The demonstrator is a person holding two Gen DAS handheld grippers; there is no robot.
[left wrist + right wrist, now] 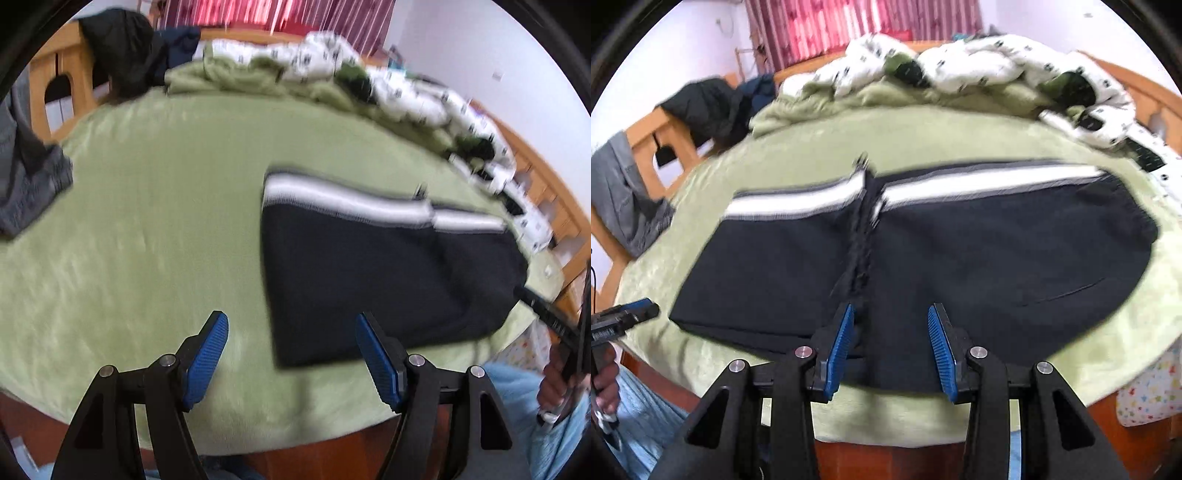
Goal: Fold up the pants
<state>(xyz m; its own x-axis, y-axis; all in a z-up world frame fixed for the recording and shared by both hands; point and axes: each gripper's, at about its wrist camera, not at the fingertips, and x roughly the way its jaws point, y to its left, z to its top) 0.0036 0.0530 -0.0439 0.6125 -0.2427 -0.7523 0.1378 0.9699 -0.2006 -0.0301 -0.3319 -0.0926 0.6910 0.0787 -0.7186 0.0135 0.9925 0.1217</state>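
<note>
Right wrist view shows my right claw (891,345) parted about halfway with nothing pinched, hovering over the near edge of the pants (923,258), which lie flat on the green blanket (798,147) of the bed, their long axis running left to right and the white stripe along the far edge. My left claw (291,358) stands wide and empty over bare blanket, with the pants' left end just to its right. I judge my right hand nearer the cloth.
</note>
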